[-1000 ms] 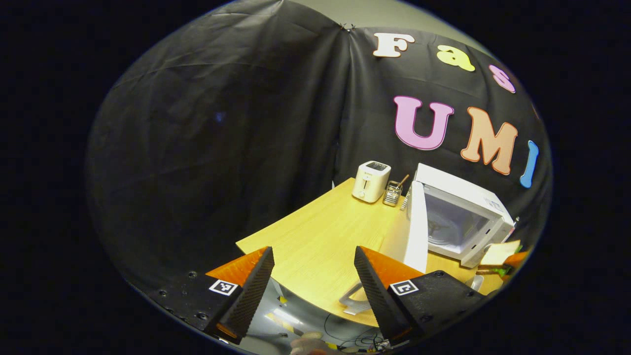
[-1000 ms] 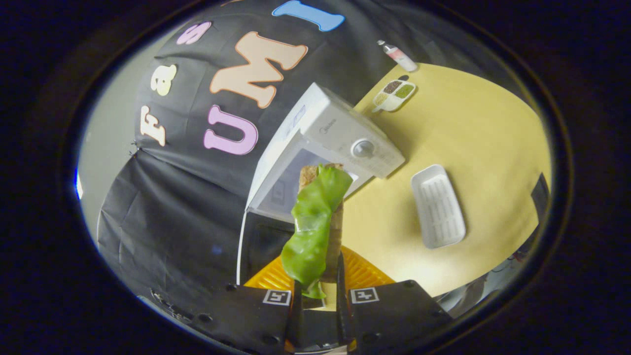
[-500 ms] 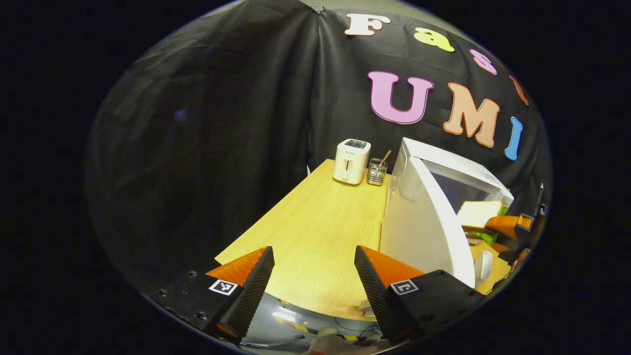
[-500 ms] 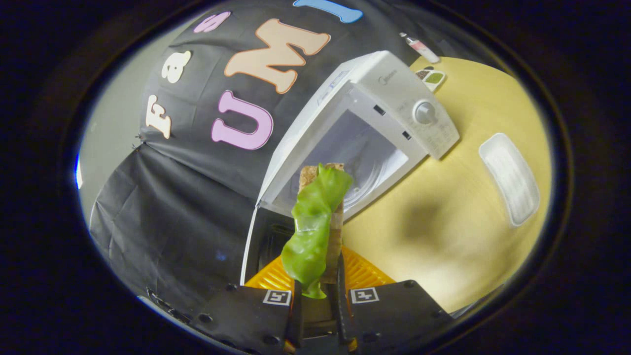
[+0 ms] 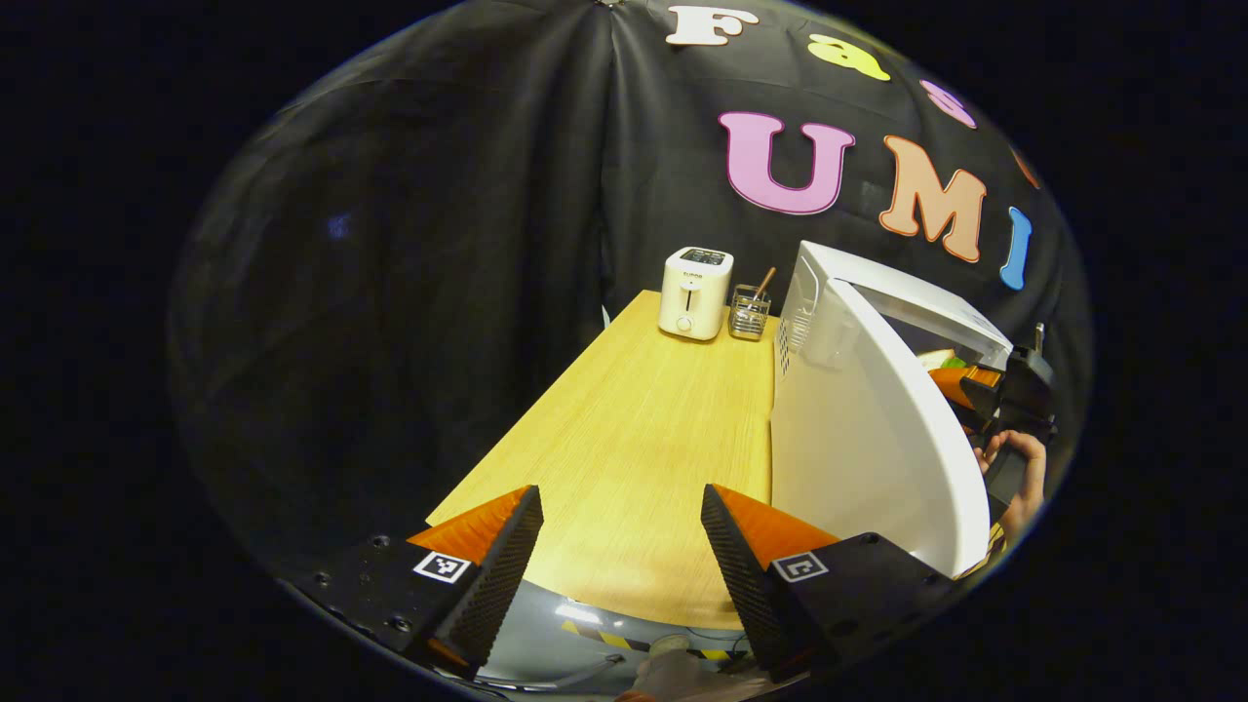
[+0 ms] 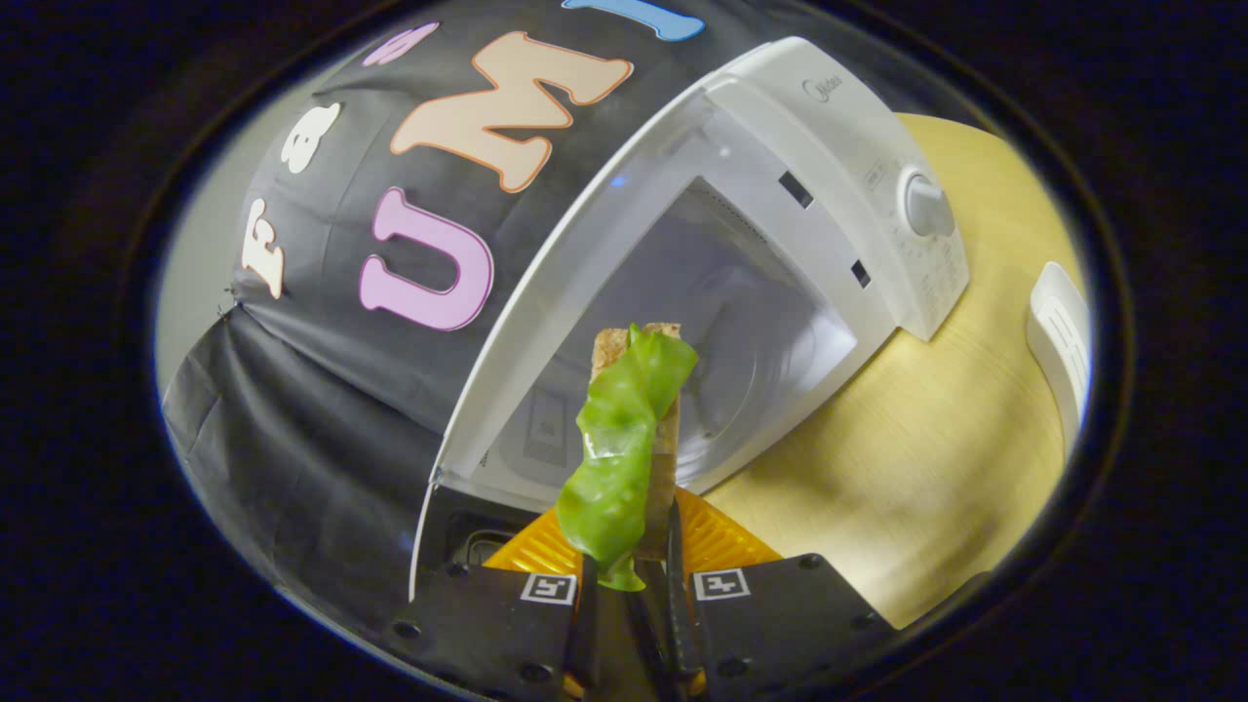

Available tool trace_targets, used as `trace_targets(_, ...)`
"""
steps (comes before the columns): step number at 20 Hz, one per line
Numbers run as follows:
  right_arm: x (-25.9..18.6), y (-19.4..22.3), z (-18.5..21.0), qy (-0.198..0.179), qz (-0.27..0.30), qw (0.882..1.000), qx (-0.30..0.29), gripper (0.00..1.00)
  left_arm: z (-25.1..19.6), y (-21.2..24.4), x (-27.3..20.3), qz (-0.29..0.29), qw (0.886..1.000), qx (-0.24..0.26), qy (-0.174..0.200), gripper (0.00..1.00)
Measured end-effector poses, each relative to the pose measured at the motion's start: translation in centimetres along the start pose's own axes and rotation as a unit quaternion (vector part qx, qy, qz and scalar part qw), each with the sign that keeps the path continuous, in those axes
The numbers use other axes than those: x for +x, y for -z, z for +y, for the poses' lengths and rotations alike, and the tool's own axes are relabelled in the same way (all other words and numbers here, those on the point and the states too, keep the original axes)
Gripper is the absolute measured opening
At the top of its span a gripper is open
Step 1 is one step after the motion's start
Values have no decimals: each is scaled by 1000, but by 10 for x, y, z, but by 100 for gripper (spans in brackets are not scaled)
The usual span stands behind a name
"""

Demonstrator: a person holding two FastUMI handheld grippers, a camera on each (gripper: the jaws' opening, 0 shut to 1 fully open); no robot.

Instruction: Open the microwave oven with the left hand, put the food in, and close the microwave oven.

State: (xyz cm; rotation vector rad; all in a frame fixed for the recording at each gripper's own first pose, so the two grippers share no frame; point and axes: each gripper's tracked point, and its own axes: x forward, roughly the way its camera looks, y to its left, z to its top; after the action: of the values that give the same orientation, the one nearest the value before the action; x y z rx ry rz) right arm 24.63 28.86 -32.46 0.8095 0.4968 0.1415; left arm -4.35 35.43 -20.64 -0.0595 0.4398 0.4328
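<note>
Right claw (image 6: 632, 585) clamped on sandwich (image 6: 629, 439), held just outside microwave oven (image 6: 780, 195) mouth. Door (image 5: 868, 439) swung open. Left claw (image 5: 619, 546) fingers apart, empty, over worktop (image 5: 634, 439) beside door. Advise: carry sandwich straight into cavity, level, clear of frame; release low onto turntable.

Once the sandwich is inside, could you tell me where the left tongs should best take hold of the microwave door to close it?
Probably the door's free edge, the one farthest from the hinge beside the toaster. The door stands swung wide toward the left tongs, which are open, so its broad white outer face is the nearest side. Coming from that side, a push near the free edge should swing it shut.
</note>
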Motion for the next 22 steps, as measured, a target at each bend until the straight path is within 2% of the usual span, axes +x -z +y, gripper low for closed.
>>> trace_targets(1,10,0,0,4,-5,1000,-1,29,-1,-1,2,1,1000,0,3,96)
trace_targets(2,17,0,-3,11,-13,1000,-5,21,-2,-2,4,-1,1000,1,7,96)
trace_targets(3,24,-1,-5,16,-19,1000,-8,29,-3,-3,6,-3,1000,3,9,96)
trace_targets(4,31,-1,-5,17,-25,1000,-8,21,-4,-3,10,-1,1000,5,11,96)
trace_targets(5,39,-1,-6,22,-27,999,-4,22,-5,-2,14,2,1000,5,11,96)
trace_targets(6,45,0,-9,27,-26,999,-3,29,-5,-2,16,3,1000,5,7,96)
trace_targets(8,59,-2,-9,28,-33,999,-10,29,-9,-1,17,-2,1000,1,11,96)
trace_targets(9,64,-4,-8,28,-34,999,-14,21,-9,1,17,1,1000,-2,12,96)
trace_targets(10,69,-7,-7,30,-36,999,-20,21,-9,1,17,0,1000,-7,9,96)
trace_targets(11,73,-9,-8,34,-39,998,-34,29,-7,1,19,-1,1000,-13,7,97)
trace_targets(12,75,-11,-12,43,-44,997,-53,21,-6,1,20,0,1000,-20,5,96)
trace_targets(13,78,-13,-17,52,-48,995,-69,29,-4,2,21,2,1000,-25,2,96)
trace_targets(14,81,-14,-21,59,-50,994,-80,32,-3,3,23,4,1000,-27,0,96)
trace_targets(18,83,-18,-39,102,-56,985,-128,32,6,7,23,7,1000,-15,-11,96)
trace_targets(19,81,-18,-44,114,-54,981,-149,42,8,5,22,5,1000,-13,-14,96)
trace_targets(20,80,-20,-49,126,-55,976,-167,43,8,5,22,3,1000,-13,-15,96)
trace_targets(21,77,-23,-47,125,-62,974,-180,55,7,3,20,0,1000,-14,-14,96)
trace_targets(22,76,-28,-47,129,-72,970,-192,57,5,4,19,-1,1000,-16,-13,96)
